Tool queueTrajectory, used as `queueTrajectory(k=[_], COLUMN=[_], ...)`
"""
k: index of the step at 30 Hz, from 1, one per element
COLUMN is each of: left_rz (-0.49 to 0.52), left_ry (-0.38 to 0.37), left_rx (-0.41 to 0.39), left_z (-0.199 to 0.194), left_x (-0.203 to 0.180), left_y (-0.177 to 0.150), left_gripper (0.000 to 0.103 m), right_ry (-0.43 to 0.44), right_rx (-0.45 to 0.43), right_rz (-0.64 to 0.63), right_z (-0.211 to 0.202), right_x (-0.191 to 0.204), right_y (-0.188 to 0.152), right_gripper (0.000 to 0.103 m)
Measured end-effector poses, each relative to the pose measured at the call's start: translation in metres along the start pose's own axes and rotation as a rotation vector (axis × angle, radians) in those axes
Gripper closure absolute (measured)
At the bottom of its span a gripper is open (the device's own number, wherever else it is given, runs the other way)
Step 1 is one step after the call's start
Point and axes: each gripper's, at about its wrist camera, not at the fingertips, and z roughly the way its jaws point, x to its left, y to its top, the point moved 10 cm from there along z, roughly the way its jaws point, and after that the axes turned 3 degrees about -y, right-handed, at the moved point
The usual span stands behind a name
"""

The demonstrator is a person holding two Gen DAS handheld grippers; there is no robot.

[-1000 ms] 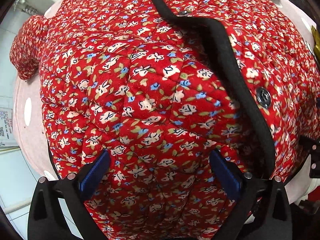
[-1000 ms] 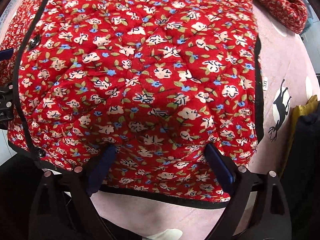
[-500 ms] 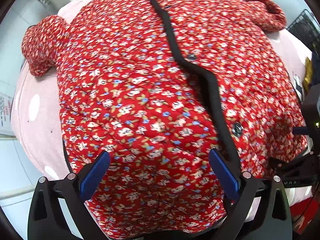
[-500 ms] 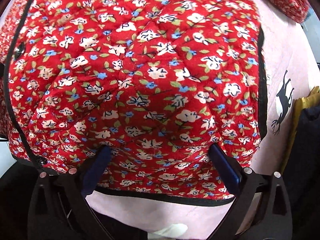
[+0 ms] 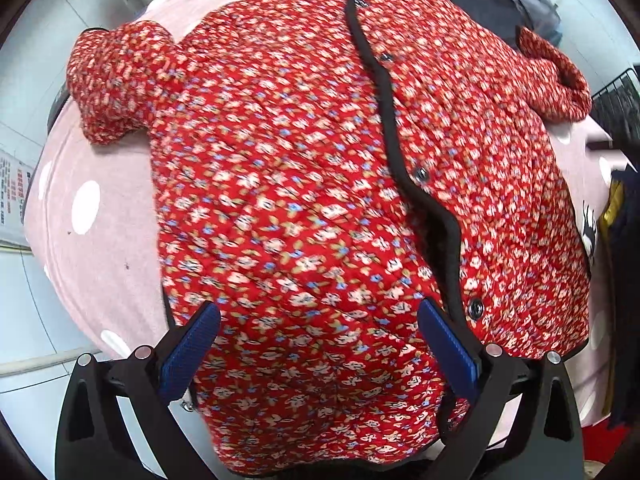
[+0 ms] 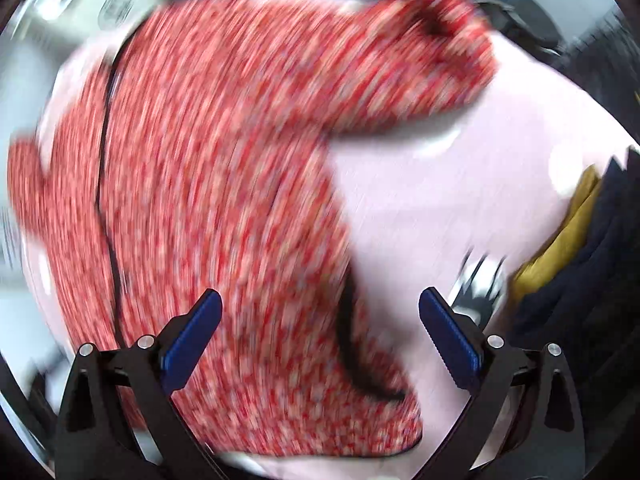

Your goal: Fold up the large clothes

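Your left gripper point(image 5: 318, 344) points straight down, its two blue-padded fingers point(image 5: 190, 350) spread wide apart with nothing pinched between them; they hang above the fabric without pressing on it. Your right gripper point(image 6: 320, 336) also points straight down, and its fingers point(image 6: 450, 338) stand just as wide, the pads clear of any cloth. The right wrist view is heavily smeared with blur, while the left wrist view is nearly sharp.
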Motion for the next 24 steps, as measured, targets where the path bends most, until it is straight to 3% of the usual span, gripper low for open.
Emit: queueTrajectory(k=[3, 6, 10, 14, 16, 18, 20, 24], left_rz=[0.017, 0.012, 0.000, 0.004, 0.013, 0.022, 0.026, 0.010], left_ry=[0.017, 0.024, 0.030, 0.035, 0.046, 0.046, 0.049, 0.053], left_rx=[-0.012, 0.004, 0.034, 0.055, 0.054, 0.054, 0.052, 0.046], left_z=[-0.008, -0.007, 0.002, 0.008, 0.005, 0.002, 0.000, -0.002], left_x=[0.007, 0.007, 0.013, 0.015, 0.017, 0.017, 0.014, 0.003], left_y=[0.002, -0.015, -0.029, -0.029, -0.031, -0.031, -0.032, -0.034], left_gripper=[0.007, 0.006, 0.007, 0.007, 0.007, 0.007, 0.006, 0.007], right_ry=[-0.035, -0.080, -0.037, -0.198, -0.193, -0.161, -0.163, -0.209], right_rx=[-0.070, -0.110, -0.147, -0.176, -0.188, -0.187, -0.213, -0.366], right_rz=[0.079, 0.187, 0.211, 0.180, 0.199, 0.179, 0.167, 0.099], right_z=[0.000, 0.009, 0.025, 0.043, 0.052, 0.058, 0.051, -0.005], right_x=[-0.027, -0.062, -0.063, -0.074, -0.077, -0.078, -0.075, -0.051], right_y=[0.049, 0.071, 0.093, 0.115, 0.124, 0.127, 0.132, 0.142], right_gripper=[0.006, 0.006, 0.006, 0.006, 0.015, 0.051, 0.071, 0.078])
